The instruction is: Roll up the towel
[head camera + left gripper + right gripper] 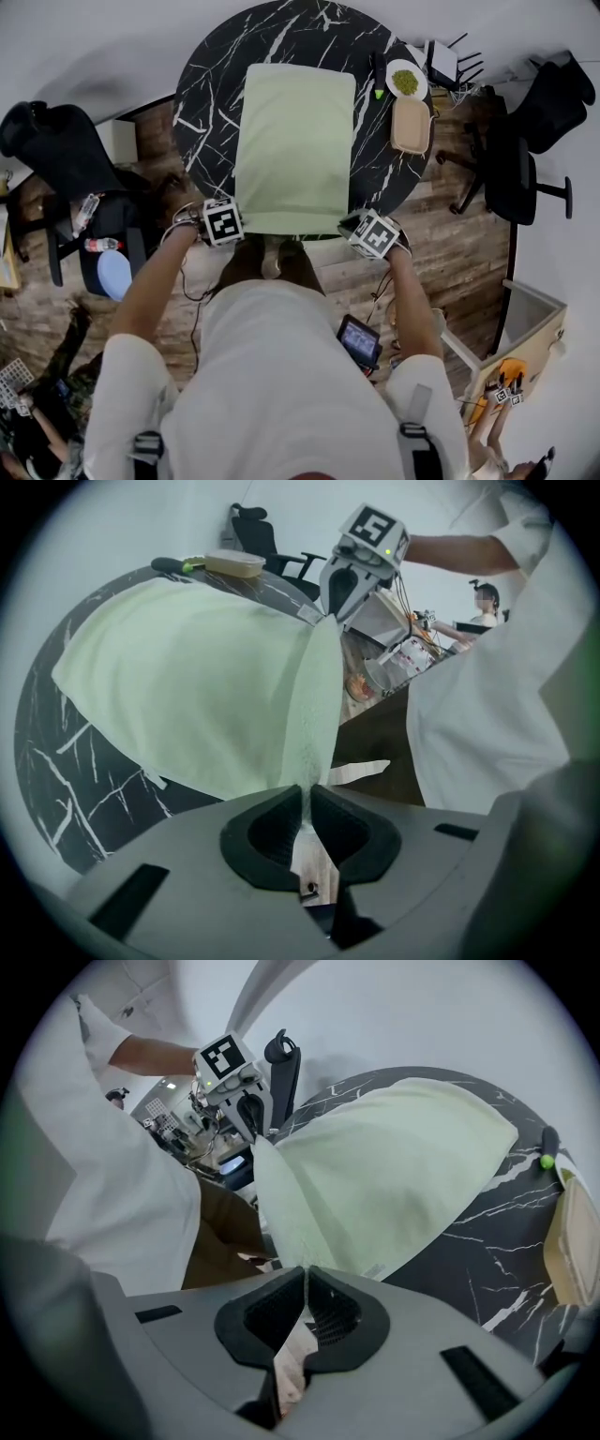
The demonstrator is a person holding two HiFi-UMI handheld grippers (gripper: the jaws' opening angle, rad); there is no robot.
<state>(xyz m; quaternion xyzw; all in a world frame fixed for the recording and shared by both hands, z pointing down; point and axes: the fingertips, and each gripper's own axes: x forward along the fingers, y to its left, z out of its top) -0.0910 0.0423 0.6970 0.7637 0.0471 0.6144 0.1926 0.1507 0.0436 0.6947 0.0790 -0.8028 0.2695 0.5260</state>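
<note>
Pale green cloth is covering the middle of the round black marble worktop [202,89]: the towel [295,141] is lying spread flat from the far side to the near rim, with no turn of a roll showing anywhere on it. The left gripper [306,797] is pinching the near left corner, its jaws closed together on a thin fold of the fabric, and the right gripper [306,1275] is doing the same at the near right corner, its jaws clamped on the hem. Between the two, the near edge is being held taut and slightly lifted at the worktop's near rim, while the rest of the cloth is resting on the marble. A small dish [405,80] and a tan tray [411,125] are sitting at the far right, just beside the towel's right edge but not on it. Judging by this, only the grasp is done; the rolling itself is not yet begun, and the whole length of the towel is waiting to be curled from the near edge toward the far side.
</note>
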